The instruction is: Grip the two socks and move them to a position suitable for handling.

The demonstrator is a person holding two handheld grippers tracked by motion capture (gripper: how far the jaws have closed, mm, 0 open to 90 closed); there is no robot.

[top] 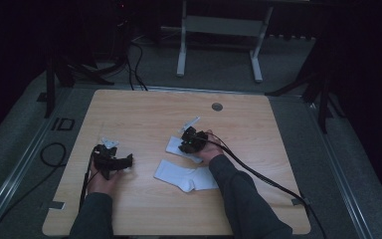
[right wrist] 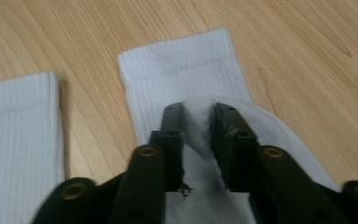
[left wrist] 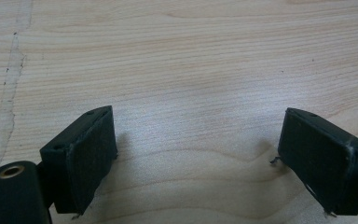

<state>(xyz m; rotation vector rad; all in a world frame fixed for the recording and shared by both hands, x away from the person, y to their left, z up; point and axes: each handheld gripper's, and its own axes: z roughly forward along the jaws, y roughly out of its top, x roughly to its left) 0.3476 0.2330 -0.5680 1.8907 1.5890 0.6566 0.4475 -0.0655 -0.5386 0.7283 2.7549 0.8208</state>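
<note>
Two white socks on the wooden counter (top: 144, 107), and no containers in play. The far sock (top: 175, 146) lies near the counter's middle, partly covered by the right gripper (top: 191, 140) and the hand behind it; the near sock (top: 186, 177) lies just beside it, closer to the person, bent at the heel, its end slipping under the right sleeve (top: 238, 189). In the right gripper view the gripper (right wrist: 196, 116) is pinched on a fold of the sock (right wrist: 186, 79), jaws nearly together with white fabric bunched between them, the ribbed cuff stretching away flat on the wood; the second sock (right wrist: 18, 130) sits at the left, cut off by the frame edge. Over on the left, the left gripper (top: 113, 160) rests low on the counter, well apart from both socks. Its own view shows the gripper (left wrist: 196, 154) wide open, bare wood grain between the two black jaws, a faint scratch line (left wrist: 9, 84) running up the left side. The room beyond the counter is dark and hard to make out; a white frame (top: 219, 35) stands on the floor behind.
</note>
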